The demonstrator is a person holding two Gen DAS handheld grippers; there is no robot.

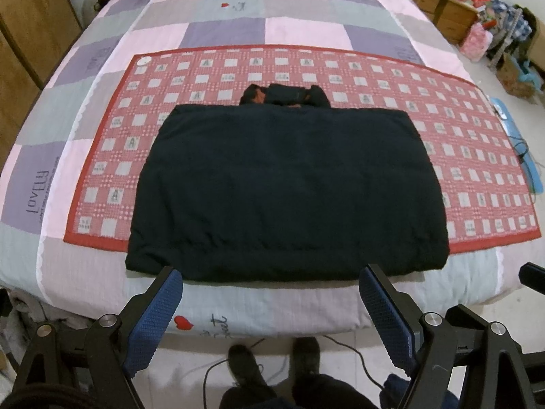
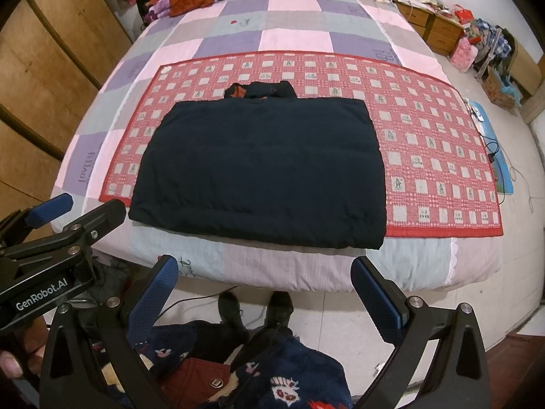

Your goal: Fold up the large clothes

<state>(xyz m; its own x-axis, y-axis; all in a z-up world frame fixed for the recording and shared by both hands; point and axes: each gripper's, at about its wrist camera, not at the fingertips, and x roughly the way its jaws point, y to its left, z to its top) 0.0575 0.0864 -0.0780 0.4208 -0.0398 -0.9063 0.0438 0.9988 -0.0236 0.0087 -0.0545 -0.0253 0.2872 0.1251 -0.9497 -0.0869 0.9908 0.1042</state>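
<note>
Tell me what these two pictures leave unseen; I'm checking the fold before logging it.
- Sleeves of the dark navy jacket: both views, hidden, presumably folded beneath the body.
- Collar: both views, bunched and dark, so its shape is unreadable.
- Right tool: left wrist view, cut off by the frame edge; only a black tip shows.
- Print on the red checked mat: both views, too small to read.

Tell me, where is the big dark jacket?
The dark jacket lies flat mid-bed on the red patterned mat, its near edge overhanging onto the checked quilt, in both views.
</note>
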